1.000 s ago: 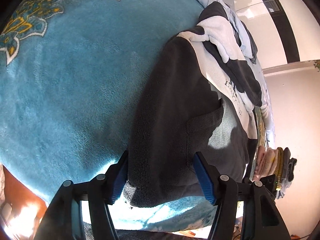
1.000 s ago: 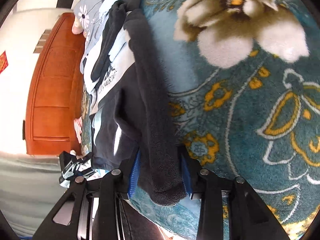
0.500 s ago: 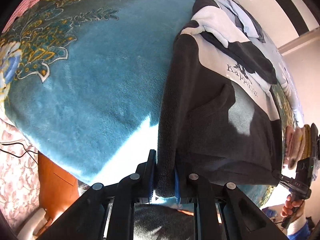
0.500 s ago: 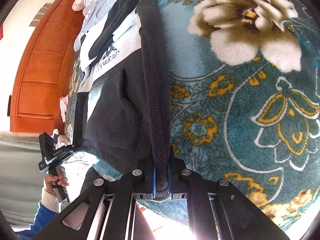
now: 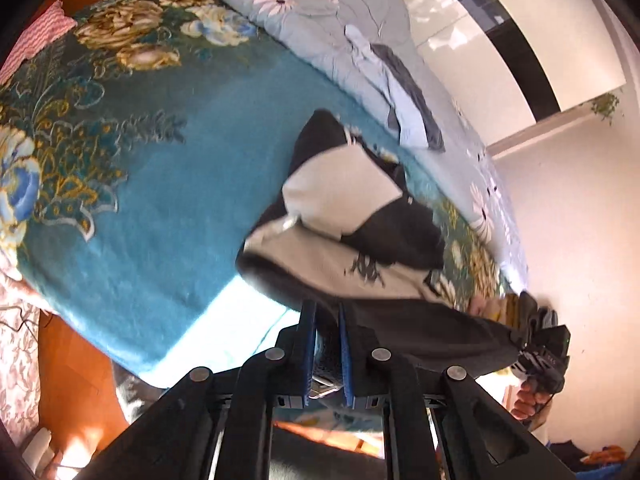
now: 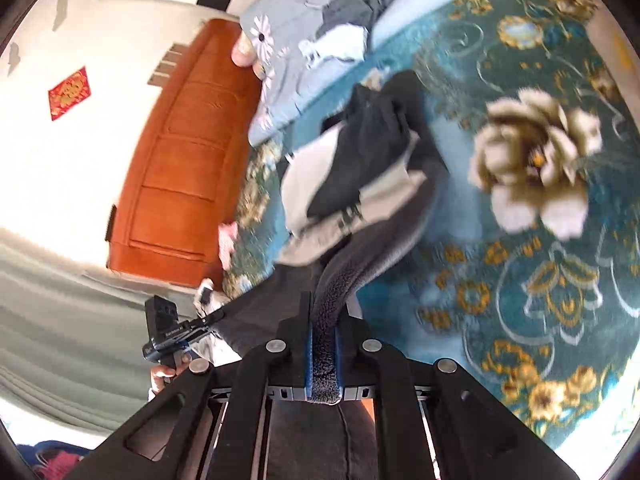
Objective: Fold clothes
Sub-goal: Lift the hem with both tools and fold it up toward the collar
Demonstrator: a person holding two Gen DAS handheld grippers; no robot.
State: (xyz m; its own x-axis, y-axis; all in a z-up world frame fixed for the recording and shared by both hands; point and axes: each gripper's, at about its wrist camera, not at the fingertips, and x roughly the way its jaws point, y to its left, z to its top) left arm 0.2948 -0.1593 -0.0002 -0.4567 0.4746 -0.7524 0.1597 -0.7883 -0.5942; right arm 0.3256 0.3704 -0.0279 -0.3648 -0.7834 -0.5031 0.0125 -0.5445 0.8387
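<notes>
Left wrist view: left gripper (image 5: 326, 330) clamped tight on the hem of the dark-and-cream fleece top (image 5: 340, 216), blue pads pinching fabric w/ hem stretched across toward the right gripper (image 5: 538, 346). Right wrist view: right gripper (image 6: 323, 338) also pinching the hem, fleece edge squeezed btwn pads. Top's lower half lifted, upper part bunched on the teal floral blanket (image 5: 132, 208). Grey daisy quilt (image 5: 320, 16) beyond.

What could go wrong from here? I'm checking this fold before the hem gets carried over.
1. The left gripper and right gripper each pinch only the edge of the fleece hoodie; the thick hem could slip out.
2. The loose sleeve bunched on top may get trapped, leaving a lumpy fold.
3. The plush blanket may drag the fabric askew.
</notes>
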